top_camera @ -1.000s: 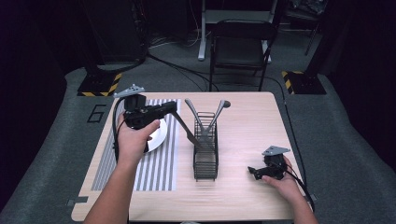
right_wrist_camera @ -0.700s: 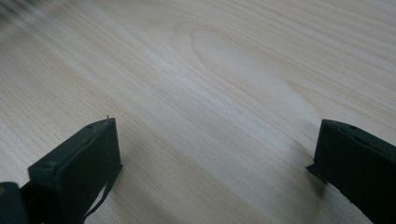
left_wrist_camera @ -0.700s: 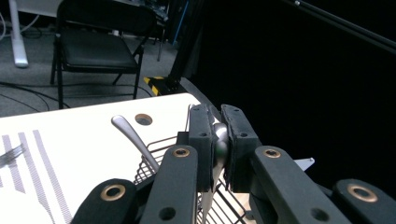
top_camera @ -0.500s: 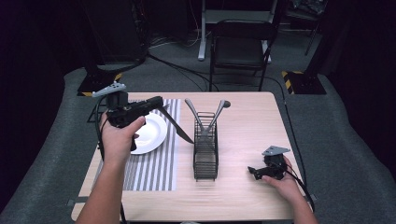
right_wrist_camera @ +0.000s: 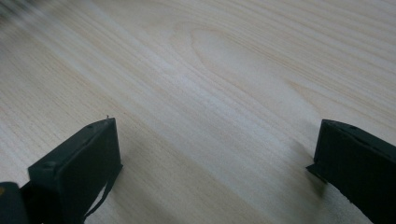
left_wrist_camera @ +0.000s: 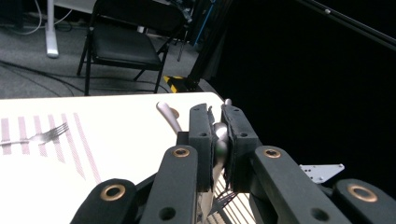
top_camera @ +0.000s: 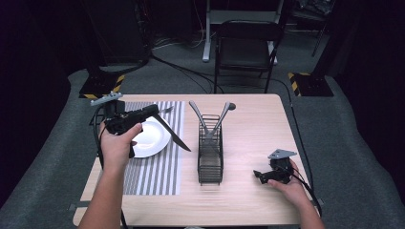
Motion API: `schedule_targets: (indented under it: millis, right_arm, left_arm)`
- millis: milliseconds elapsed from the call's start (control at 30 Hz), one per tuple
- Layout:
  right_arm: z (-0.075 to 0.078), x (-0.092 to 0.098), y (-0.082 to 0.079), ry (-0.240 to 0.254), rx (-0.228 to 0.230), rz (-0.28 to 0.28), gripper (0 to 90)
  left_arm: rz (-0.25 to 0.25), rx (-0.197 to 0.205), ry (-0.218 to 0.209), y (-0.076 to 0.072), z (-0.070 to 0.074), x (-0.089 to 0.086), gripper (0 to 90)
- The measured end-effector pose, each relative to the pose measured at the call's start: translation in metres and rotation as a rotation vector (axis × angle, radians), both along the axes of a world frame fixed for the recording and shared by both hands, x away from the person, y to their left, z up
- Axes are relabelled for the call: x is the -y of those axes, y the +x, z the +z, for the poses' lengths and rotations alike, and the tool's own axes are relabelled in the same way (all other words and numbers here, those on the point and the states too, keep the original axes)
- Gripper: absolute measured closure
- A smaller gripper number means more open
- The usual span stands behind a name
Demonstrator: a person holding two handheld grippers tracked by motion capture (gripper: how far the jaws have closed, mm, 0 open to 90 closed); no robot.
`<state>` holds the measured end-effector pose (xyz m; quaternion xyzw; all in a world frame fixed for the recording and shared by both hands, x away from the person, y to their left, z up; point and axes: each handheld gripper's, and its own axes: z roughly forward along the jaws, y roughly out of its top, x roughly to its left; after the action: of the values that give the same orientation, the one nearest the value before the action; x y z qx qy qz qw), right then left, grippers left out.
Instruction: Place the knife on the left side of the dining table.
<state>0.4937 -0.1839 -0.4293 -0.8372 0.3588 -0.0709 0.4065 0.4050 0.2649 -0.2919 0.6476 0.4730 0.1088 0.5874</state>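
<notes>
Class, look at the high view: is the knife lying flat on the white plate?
No. The left tool holds the knife raised, its blade slanting down over the striped mat beside the plate.

We see a pale wooden desk (top_camera: 258, 129) standing on grey carpet (top_camera: 353, 143) in a dark room (the walls are lost in black). Beyond it stands a black folding chair (top_camera: 246, 50), with a white stand leg (top_camera: 207, 33) beside it, cables (top_camera: 191, 74) across the floor, and yellow-black striped blocks (top_camera: 305, 85) at both sides.
</notes>
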Motion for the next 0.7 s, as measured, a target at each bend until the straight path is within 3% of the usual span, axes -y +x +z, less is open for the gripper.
schedule_targets:
  millis: [300,700]
  right_arm:
    - [0.0,0.0,0.0,0.0,-0.001,0.001,0.0]
    - [0.0,0.0,0.0,0.0,0.001,-0.003,0.0]
  left_arm:
    - [0.027,-0.04,0.007,0.004,-0.024,-0.009,83.4]
    - [0.066,-0.084,0.001,0.007,-0.046,-0.019,83.4]
